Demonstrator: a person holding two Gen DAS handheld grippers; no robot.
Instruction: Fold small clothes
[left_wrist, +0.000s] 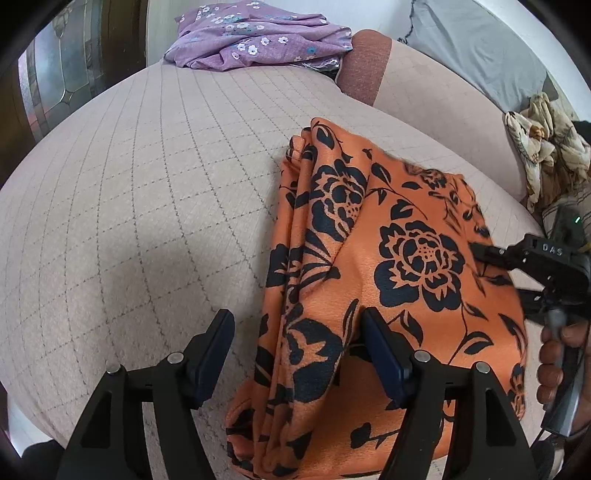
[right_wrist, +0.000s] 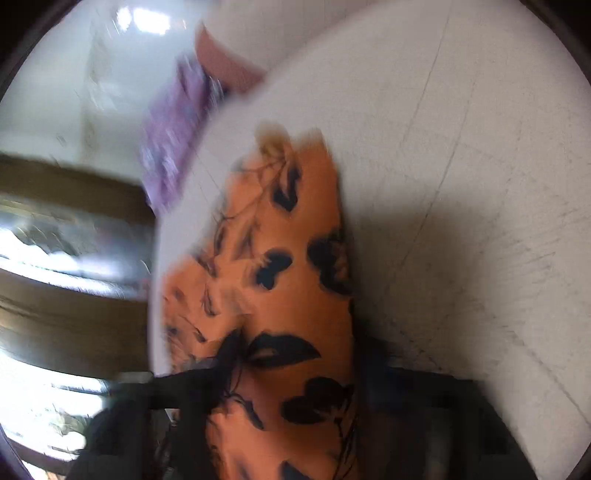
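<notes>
The left gripper (left_wrist: 299, 354) sits nearest in the left wrist view, its two dark blue fingers spread well apart. The finger at five o'clock rests on the orange cloth with black flowers (left_wrist: 388, 280); the finger at seven o'clock stands over bare bedcover, clear of the cloth. Nothing is pinched between them.

The cloth lies folded in a long heap on the pale quilted bedcover (left_wrist: 147, 221), running from six o'clock up to about one o'clock. Its layered left edge sits just right of centre. From there round to nine and eleven o'clock the bedcover is open and bare.

At three o'clock the right gripper (left_wrist: 480, 254) reaches in over the cloth's right edge, with a hand (left_wrist: 554, 354) on its handle at four o'clock. Further off, a purple flowered garment (left_wrist: 258, 40) lies at twelve o'clock beside a rust cushion (left_wrist: 365, 66). A grey pillow (left_wrist: 480, 44) is at one o'clock, and a crumpled cream printed fabric (left_wrist: 543, 147) at two o'clock.

The right wrist view is heavily blurred. It alone shows the cloth filling the space between the right gripper's dark fingers (right_wrist: 207, 376) from six o'clock to centre; whether they press on it cannot be told. Open bedcover spreads from one to four o'clock.
</notes>
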